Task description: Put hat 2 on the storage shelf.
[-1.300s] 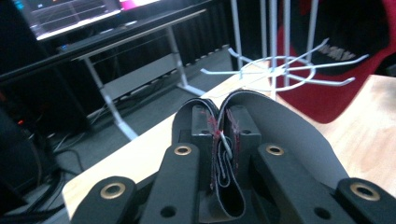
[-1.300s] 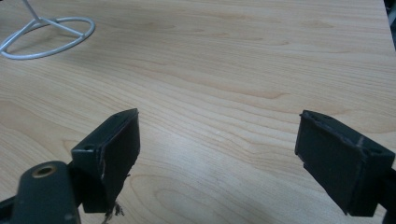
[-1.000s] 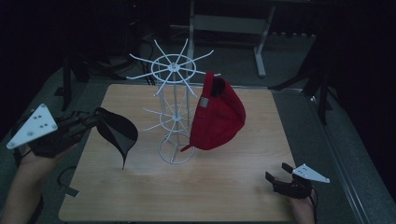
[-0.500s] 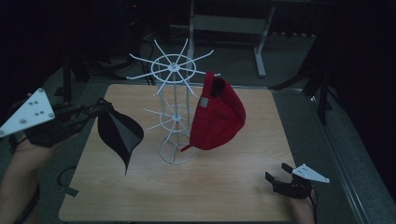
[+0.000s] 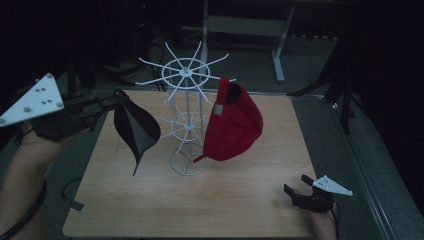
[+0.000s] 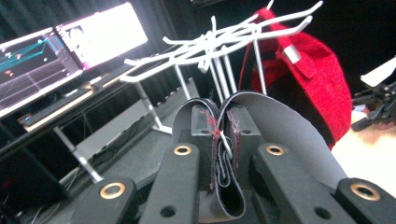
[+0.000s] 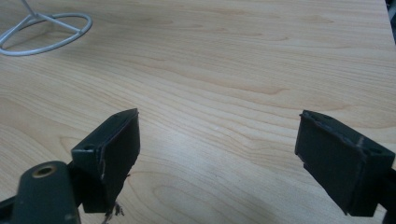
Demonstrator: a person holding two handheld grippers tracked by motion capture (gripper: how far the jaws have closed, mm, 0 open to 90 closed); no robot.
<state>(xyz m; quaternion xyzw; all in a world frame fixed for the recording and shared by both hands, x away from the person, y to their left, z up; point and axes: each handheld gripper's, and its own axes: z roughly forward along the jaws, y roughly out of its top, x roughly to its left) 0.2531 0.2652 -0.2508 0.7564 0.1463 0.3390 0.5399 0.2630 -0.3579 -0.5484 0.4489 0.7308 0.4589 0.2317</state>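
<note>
The black cap [image 5: 134, 126] is dark, with a grey inner side, and it hangs folded, its peak pointing down. It is in the air above the left part of the tabletop [image 5: 235, 200], at about 9 o'clock from the white wire rack [image 5: 186, 120] and near it, not touching any hook. In the left claw view the cap's [image 6: 261, 126] back strap, with red stitches, is pressed between the two pads.

The left claw [image 5: 107, 104] is almost closed and pinches this strap; it is held level, out at the left edge of the tabletop. The right claw [image 5: 296, 186] rests low at about 5 o'clock from the rack, near the front right corner. In its own view the right claw [image 7: 217, 149] stands wide and holds nothing, with bare wood between the pads.

Compared with one second ago, the left claw and the black cap are higher and a little farther from the person. The right claw is in the same place.

Farther back, a red cap [image 5: 234, 125] hangs on the right side of the rack.
</note>
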